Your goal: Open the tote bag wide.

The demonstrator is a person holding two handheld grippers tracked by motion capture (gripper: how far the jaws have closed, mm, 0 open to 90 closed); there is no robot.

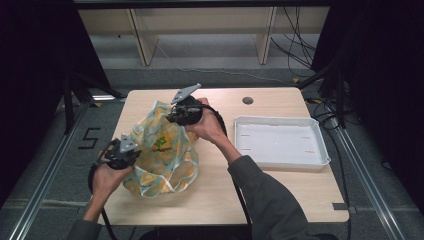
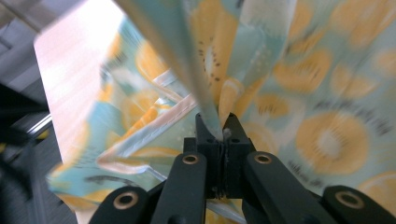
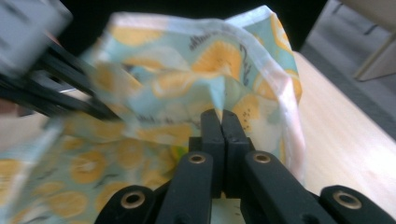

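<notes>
Cloth, pale blue with orange fruit print, hangs crumpled, pinched by left claw and right claw.

Bare tabletop lies open along the near edge. To the right, the white tray blocks the way, and the fruit-print cloth covers the left.

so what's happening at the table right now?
A person is working a fruit-print cloth bag with two hand-held tools. The left tool is clamped on a fold of the fabric, and the right tool is shut on the bag's rim at its far side, lifting it off the wooden table. A white tray sits to the right, nothing in it.
</notes>
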